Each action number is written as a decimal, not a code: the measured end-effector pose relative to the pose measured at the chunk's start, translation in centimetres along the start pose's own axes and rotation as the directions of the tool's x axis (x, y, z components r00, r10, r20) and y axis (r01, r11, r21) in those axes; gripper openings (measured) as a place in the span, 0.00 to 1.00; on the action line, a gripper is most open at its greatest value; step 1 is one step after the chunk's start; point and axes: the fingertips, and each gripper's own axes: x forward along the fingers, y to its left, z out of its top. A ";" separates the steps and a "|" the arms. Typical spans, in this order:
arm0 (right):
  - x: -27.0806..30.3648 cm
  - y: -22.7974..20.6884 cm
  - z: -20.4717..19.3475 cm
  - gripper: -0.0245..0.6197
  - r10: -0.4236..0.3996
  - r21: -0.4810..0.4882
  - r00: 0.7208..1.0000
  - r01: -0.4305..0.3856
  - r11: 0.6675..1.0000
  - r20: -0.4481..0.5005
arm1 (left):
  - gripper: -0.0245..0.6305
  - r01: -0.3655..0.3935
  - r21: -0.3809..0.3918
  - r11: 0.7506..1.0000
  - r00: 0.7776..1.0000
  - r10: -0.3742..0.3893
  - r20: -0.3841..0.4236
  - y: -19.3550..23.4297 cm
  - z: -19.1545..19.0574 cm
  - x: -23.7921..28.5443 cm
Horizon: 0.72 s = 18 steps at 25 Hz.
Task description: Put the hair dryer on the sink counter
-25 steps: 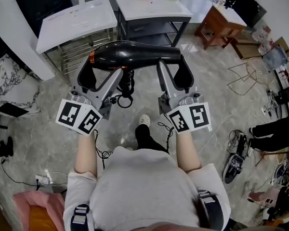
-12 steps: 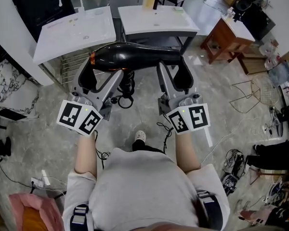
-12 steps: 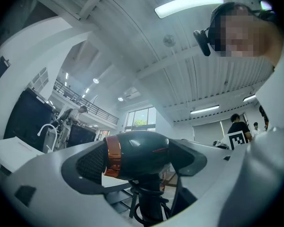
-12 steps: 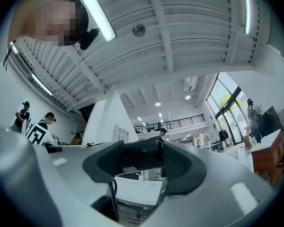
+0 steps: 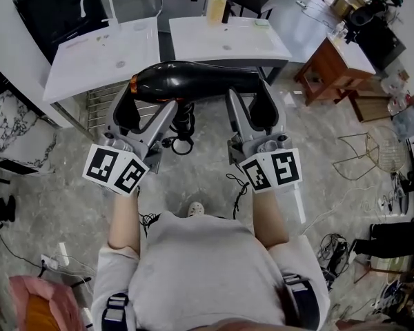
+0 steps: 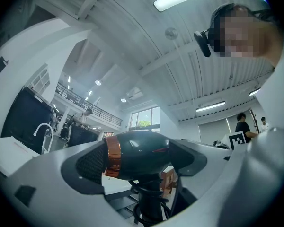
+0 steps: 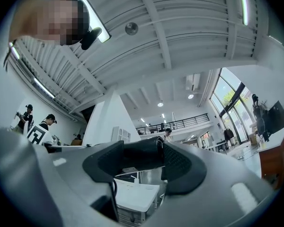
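A black hair dryer (image 5: 193,80) with a copper ring near its rear is carried level between both grippers, above the floor in front of the sinks. My left gripper (image 5: 146,98) is shut on its rear body beside the copper ring (image 6: 112,156). My right gripper (image 5: 252,94) is shut on the nozzle end (image 7: 141,156). The handle and coiled cord (image 5: 182,131) hang down between the two grippers. Two white sink counters stand ahead: one with a faucet (image 5: 100,54) at left, another (image 5: 228,38) at right.
A pale bottle (image 5: 217,5) stands at the back of the right sink counter. A metal rack (image 5: 100,98) sits under the left sink. A wooden table (image 5: 331,59) is to the right, with wire frames and cables on the floor beyond.
Both grippers have moved forward together with the hair dryer. The two sink counters now lie closer, just beyond the dryer. The grip has not changed.
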 end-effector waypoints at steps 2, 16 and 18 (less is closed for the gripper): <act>0.5 -1.2 -0.3 0.44 0.001 0.005 1.000 -0.001 1.000 0.000 | 0.65 -0.005 -0.003 1.000 1.000 0.005 -0.004 0.1 -0.5 1.2; 5.9 -6.3 -3.8 0.43 -0.024 0.027 1.000 0.024 0.999 -0.007 | 0.65 0.003 -0.013 1.000 1.000 -0.003 -0.023 4.7 -2.7 7.9; 7.6 -7.1 -4.5 0.43 -0.029 0.022 1.000 0.030 0.999 -0.008 | 0.65 0.008 -0.018 1.000 1.000 -0.009 -0.024 6.1 -2.9 9.3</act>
